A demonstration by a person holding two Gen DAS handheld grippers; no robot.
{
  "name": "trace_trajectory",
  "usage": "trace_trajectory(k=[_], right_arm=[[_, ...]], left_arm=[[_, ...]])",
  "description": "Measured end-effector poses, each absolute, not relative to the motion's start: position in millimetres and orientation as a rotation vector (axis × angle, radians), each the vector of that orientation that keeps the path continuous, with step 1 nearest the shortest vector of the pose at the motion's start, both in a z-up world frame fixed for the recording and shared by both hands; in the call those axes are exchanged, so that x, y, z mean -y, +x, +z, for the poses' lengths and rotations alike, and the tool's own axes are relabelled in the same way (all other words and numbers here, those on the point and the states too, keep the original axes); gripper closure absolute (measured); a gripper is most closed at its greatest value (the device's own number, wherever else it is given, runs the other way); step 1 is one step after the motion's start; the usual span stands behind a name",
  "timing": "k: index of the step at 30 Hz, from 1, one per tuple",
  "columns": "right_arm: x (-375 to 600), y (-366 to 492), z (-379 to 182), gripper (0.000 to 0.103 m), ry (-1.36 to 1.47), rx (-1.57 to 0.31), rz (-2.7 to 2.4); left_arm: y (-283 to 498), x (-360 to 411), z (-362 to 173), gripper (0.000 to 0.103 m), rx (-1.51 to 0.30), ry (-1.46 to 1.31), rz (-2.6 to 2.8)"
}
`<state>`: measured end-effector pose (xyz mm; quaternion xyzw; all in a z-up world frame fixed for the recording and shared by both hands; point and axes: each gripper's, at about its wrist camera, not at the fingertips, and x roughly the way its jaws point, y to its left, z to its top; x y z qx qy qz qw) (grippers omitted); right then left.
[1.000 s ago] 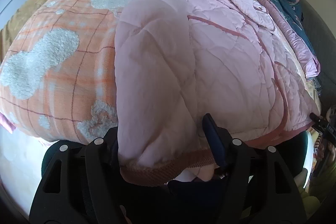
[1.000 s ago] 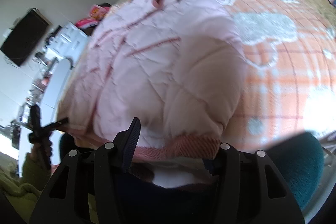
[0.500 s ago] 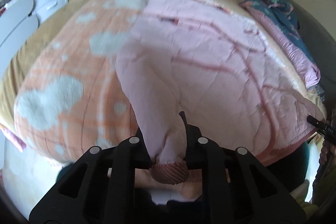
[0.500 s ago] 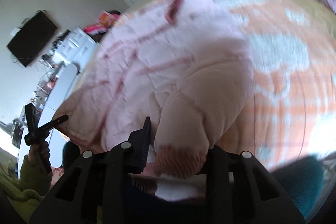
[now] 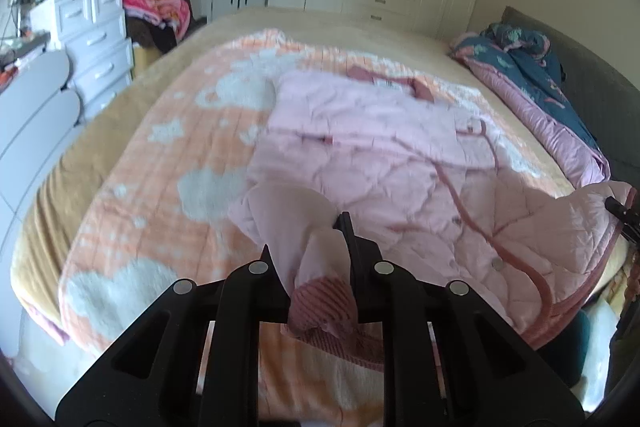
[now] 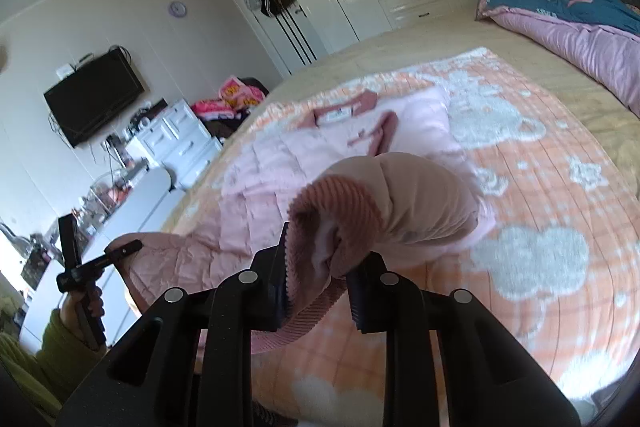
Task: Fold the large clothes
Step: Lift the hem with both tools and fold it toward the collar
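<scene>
Two grippers grip pink quilted jacket (image 5: 384, 163) spread on bed (image 5: 120, 107). Left gripper (image 5: 316, 251): fingers clamped shut on ribbed cuff (image 5: 324, 301). Right gripper (image 6: 320, 279): fingers closing, pressing other ribbed cuff (image 6: 320, 215). Jacket likely soft, puffy, light, slippery shell; ribbed knit gives surest hold.

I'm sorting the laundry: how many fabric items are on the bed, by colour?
Pink jacket: 1
Orange blanket: 1
Blue and pink quilt: 1
Total: 3
</scene>
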<state>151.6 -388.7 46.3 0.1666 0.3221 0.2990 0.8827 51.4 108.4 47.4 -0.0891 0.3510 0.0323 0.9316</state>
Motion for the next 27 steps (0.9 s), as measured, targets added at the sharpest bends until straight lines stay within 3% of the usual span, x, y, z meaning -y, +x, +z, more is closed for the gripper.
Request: trace_trajectory(k=[27], right_arm=[[382.3,210.1,120.9,0.084,0.307,-0.484,0.594]], left_arm=[[105.0,-116.3,114.0,0.093,-0.538,-0.210,0.084]])
